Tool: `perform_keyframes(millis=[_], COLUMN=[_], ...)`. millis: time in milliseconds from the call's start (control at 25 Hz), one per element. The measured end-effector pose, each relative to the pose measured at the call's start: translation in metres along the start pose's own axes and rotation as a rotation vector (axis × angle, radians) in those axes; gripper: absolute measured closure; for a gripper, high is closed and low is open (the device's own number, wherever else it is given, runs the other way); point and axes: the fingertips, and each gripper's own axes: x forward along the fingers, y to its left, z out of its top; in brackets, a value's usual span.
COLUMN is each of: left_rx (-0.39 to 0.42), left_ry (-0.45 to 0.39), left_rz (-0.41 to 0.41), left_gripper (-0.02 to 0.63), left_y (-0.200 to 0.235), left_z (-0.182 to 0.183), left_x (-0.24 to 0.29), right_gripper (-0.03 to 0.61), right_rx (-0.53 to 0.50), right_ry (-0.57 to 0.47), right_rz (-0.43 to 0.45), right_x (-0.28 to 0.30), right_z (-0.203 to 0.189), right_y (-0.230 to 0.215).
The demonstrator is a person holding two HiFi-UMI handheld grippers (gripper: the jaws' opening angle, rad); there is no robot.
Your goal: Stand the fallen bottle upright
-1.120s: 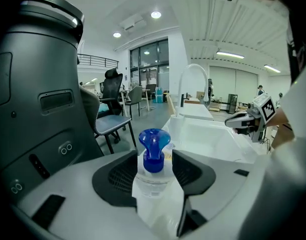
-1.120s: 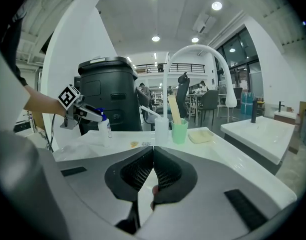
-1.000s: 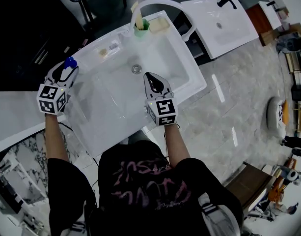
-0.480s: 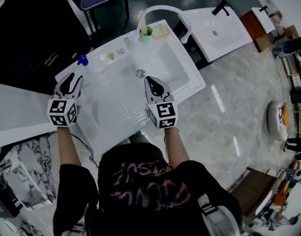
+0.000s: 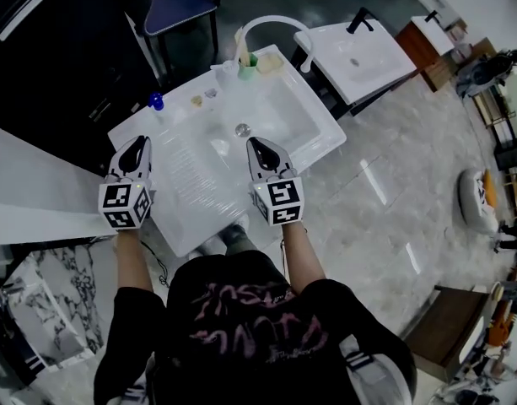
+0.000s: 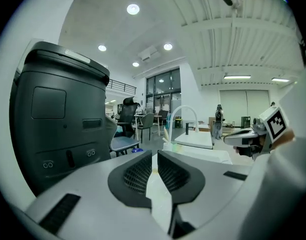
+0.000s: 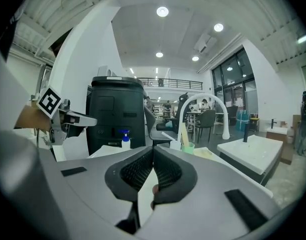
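The bottle (image 5: 156, 102), small and pale with a blue pump top, stands upright on the far left rim of the white sink (image 5: 325, 146). It also shows in the right gripper view as the bottle (image 7: 125, 140), and its blue top (image 6: 136, 150) peeks over the left jaws. My left gripper (image 5: 137, 143) hovers nearer me than the bottle and apart from it. Its jaws have just been closing and hold nothing. My right gripper (image 5: 256, 143) hangs over the basin, shut and empty. Seen from their own cameras, the left gripper (image 6: 153, 156) and right gripper (image 7: 153, 151) show pads nearly together.
A curved white faucet (image 5: 275, 22) rises at the sink's far edge beside a green cup (image 5: 248, 60) and a pale sponge (image 5: 270, 61). A drain (image 5: 242, 129) sits mid-basin. A second sink (image 5: 353, 57) is at the right, a chair (image 5: 178, 7) behind, and a black machine (image 6: 63, 119) at the left.
The left gripper let go of the blue-topped bottle, which stays upright on the rim, and its jaws closed. Both grippers drew back toward me and rose.
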Motion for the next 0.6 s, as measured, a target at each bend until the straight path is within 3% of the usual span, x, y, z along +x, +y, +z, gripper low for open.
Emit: perform_keyframes(millis=[600], left_rx=[0.006], left_ry=[-0.1], left_rz=[-0.054], left_gripper=[0.597], left_y=[-0.048], left_z=[0.01], left_x=[-0.073], right_gripper=[0.566], right_rx=[-0.006], right_ry=[-0.061], right_rz=[-0.083], right_x=[-0.065], right_z=[0.018], right_y=[0.039])
